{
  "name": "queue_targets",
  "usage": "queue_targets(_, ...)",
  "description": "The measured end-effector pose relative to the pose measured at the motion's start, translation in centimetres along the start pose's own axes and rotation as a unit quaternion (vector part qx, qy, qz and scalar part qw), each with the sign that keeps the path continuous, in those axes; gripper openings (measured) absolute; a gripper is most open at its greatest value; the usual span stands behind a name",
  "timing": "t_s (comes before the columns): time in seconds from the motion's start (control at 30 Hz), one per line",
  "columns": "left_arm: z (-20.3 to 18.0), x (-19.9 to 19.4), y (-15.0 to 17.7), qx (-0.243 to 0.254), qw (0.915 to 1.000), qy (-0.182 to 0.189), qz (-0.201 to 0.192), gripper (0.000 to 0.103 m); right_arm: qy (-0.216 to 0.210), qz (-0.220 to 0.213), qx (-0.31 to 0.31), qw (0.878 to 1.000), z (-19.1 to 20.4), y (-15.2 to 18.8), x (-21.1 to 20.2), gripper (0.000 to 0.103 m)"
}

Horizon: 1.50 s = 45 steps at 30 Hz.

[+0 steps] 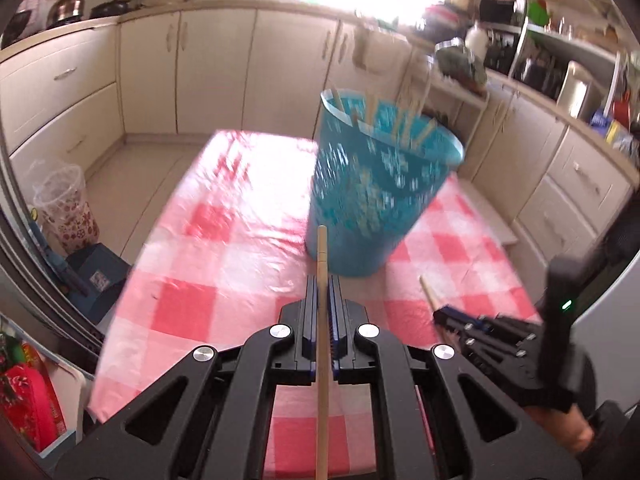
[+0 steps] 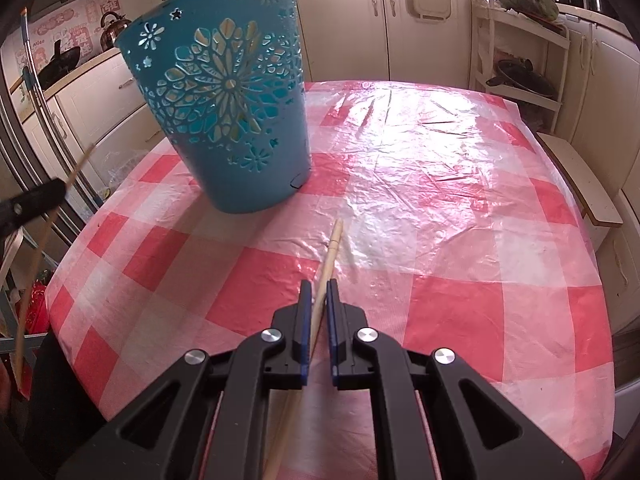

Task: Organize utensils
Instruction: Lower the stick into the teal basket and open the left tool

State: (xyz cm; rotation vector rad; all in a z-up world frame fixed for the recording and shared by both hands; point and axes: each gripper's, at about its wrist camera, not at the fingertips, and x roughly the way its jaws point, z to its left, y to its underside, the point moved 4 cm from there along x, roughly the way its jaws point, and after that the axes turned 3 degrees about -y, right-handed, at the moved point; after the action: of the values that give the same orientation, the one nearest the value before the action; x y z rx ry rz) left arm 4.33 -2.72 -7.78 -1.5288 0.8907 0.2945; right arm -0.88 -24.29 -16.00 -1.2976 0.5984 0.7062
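Observation:
A teal perforated bin stands on the red-checked tablecloth, with several wooden chopsticks sticking out of it. My left gripper is shut on a wooden chopstick, held above the table just short of the bin. My right gripper is shut on another chopstick, low over the cloth, right of the bin. The right gripper also shows in the left wrist view. The left gripper shows at the left edge of the right wrist view with its chopstick.
Cream kitchen cabinets ring the table. A clear waste basket stands on the floor to the left. A shelf rack with pans stands at the far right. A wooden bench lies along the table's right edge.

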Motion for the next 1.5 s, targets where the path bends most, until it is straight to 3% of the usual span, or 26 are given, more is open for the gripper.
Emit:
queue_targets(0.23, -1.0, -5.4, -7.2, -0.019, 0.9928, 0.035, -0.113, 0.005, -0.004, -0.002, 0.011, 1.000, -0.2, -0.1, 0.0, 0.008)
queue_targets(0.43, -4.0, -4.2, -14.1, -0.027, 0.9814, 0.042, -0.185, 0.005, -0.011, -0.001, 0.018, 1.000, -0.4, -0.1, 0.1, 0.008)
queue_targets(0.6, -5.7, -1.7, -18.0, -0.035, 0.9752, 0.038, -0.215, 0.005, -0.023, 0.000, 0.027, 0.999, -0.6, -0.2, 0.2, 0.008)
queue_targets(0.77, -5.9, 1.5, -19.6, -0.056, 0.9736, 0.035, -0.219, 0.005, -0.029, 0.002, 0.031, 0.999, -0.7, -0.3, 0.3, 0.008)
queue_targets(1.07, -5.6, 4.8, -18.8, -0.071, 0.9740, 0.015, -0.215, 0.005, -0.036, 0.004, 0.038, 0.999, -0.8, -0.3, 0.3, 0.008)
queue_targets(1.43, -6.3, 6.4, -16.8, -0.011, 0.9871, -0.011, -0.160, 0.007, -0.036, 0.005, 0.037, 0.999, -0.7, -0.3, 0.3, 0.008)
queue_targets(1.5, -6.2, 6.2, -16.3, 0.001, 0.9889, -0.020, -0.147, 0.018, -0.036, 0.005, 0.036, 0.999, -0.7, -0.3, 0.3, 0.010)
